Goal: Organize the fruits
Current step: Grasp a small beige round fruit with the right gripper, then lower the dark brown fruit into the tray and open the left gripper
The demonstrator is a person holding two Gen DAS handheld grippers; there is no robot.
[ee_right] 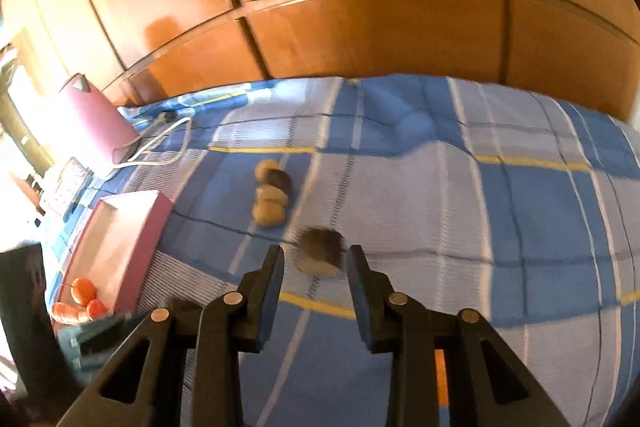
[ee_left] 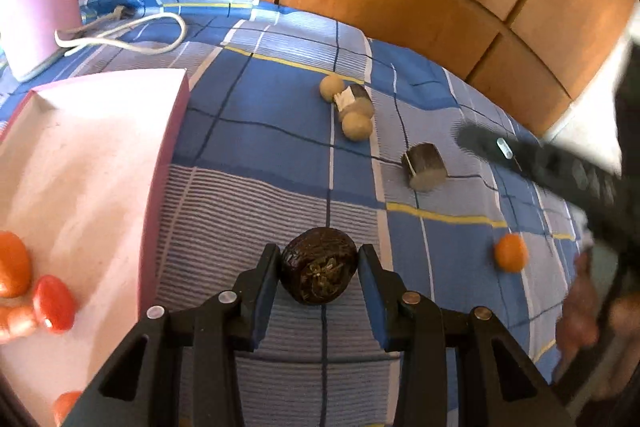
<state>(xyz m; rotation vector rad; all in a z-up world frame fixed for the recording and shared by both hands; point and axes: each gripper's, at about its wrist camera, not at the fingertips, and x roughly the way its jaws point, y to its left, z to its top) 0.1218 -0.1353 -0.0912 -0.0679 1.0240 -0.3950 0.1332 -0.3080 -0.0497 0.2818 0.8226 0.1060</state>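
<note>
The left gripper (ee_left: 319,259) brackets a dark, wrinkled, rounded fruit (ee_left: 319,265) resting on the blue-and-white checked bedcover (ee_left: 256,99). Its fingers stand close at both flanks of the fruit, but firm contact cannot be confirmed from the left wrist view; the grasp appears to be at the closing stage. The right gripper (ee_right: 316,259) hangs spread apart, holding nothing, over a short brown cut cylinder with a pale end face (ee_right: 319,251); this view is motion-blurred.

The open pink cardboard box (ee_left: 160,163) lies just to the left of the dark fruit and holds several red and orange fruits (ee_left: 54,303) at its near end. A small orange fruit (ee_left: 511,253) lies apart on the right; two tan round fruits (ee_left: 357,125) and a second brown cylinder (ee_left: 356,99) cluster further back.

Recommended procedure, as judged from this arrangement:
1. Centre the fruit between the pads before closing.
2. Close only until the skin stops sliding; the wrinkled surface suggests soft flesh.
3. Lift clear of the box wall before moving left.
4. Release over bare box floor, away from the red fruits.

The soft cover may let the fruit roll.
</note>
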